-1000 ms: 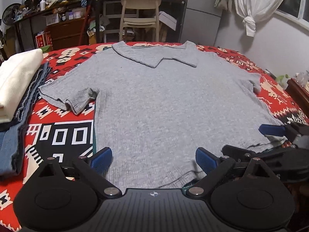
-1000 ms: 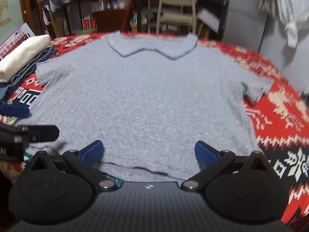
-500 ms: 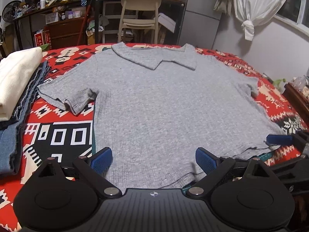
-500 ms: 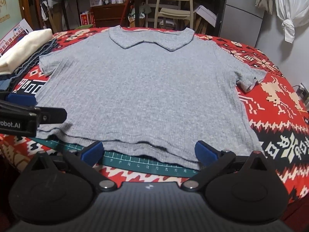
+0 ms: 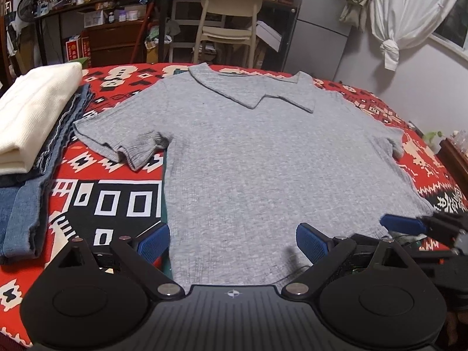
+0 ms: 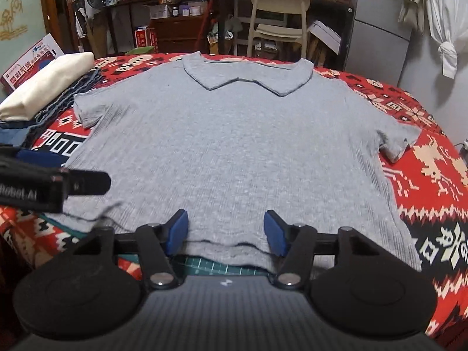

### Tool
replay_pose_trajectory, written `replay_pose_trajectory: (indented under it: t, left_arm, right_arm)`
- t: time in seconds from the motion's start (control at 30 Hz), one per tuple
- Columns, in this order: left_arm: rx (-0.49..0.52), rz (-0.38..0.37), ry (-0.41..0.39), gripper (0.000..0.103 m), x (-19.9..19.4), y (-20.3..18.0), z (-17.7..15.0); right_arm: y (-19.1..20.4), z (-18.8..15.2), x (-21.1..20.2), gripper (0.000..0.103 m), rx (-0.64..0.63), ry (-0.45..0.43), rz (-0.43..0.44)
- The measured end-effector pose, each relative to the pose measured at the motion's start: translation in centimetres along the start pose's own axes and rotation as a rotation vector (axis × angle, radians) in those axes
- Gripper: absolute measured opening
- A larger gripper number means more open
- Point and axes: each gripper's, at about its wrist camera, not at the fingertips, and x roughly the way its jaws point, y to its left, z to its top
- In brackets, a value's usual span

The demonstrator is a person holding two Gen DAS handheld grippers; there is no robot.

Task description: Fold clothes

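Note:
A grey ribbed polo shirt [image 5: 263, 158] [image 6: 234, 146] lies flat on the red patterned bedspread [image 5: 111, 201], collar at the far side. My left gripper [image 5: 232, 239] stands open over the shirt's near left hem, with flat fabric between its blue pads. My right gripper [image 6: 225, 232] sits at the near hem further right. Its jaws are closing, the hem lies between them, and the pads stand apart from the cloth. The right gripper's fingers [image 5: 403, 223] show at the right edge of the left wrist view. The left gripper's body [image 6: 44, 184] shows at the left of the right wrist view.
A folded cream cloth [image 5: 35, 111] rests on folded denim [image 5: 20, 210] at the left of the bed. A green cutting mat [image 6: 222, 264] peeks out under the hem. Behind the bed stand a beige chair [image 5: 231, 17], a cluttered desk [image 5: 96, 3] and a grey fridge [image 5: 318, 29].
The right gripper's jaws have come closer together, with the hem between them. The left gripper has stayed open and hardly moved.

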Motion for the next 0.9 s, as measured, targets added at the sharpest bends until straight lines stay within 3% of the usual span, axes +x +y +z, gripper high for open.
replay_pose_trajectory:
  t: [0.3, 0.33, 0.47, 0.5, 0.9]
  left_arm:
    - [0.016, -0.015, -0.005, 0.094, -0.3, -0.2, -0.2]
    - [0.014, -0.020, -0.009, 0.094, -0.4, -0.1, -0.1]
    - [0.017, -0.031, -0.010, 0.094, -0.5, -0.3, -0.1]
    - [0.022, -0.032, -0.009, 0.090, -0.5, -0.4, -0.1]
    - [0.102, -0.067, -0.020, 0.082, -1.1, -2.1, -0.2]
  right_arm:
    - [0.6, -0.9, -1.5, 0.058, -0.039, 0.028, -0.014]
    - [0.6, -0.8, -1.5, 0.055, -0.040, 0.028, -0.012]
    - [0.6, -0.7, -1.5, 0.028, -0.043, 0.028, -0.003]
    - [0.6, -0.7, -1.5, 0.023, -0.044, 0.028, -0.001]
    - [0.3, -0.4, -1.7, 0.023, -0.028, 0.042, 0.030]
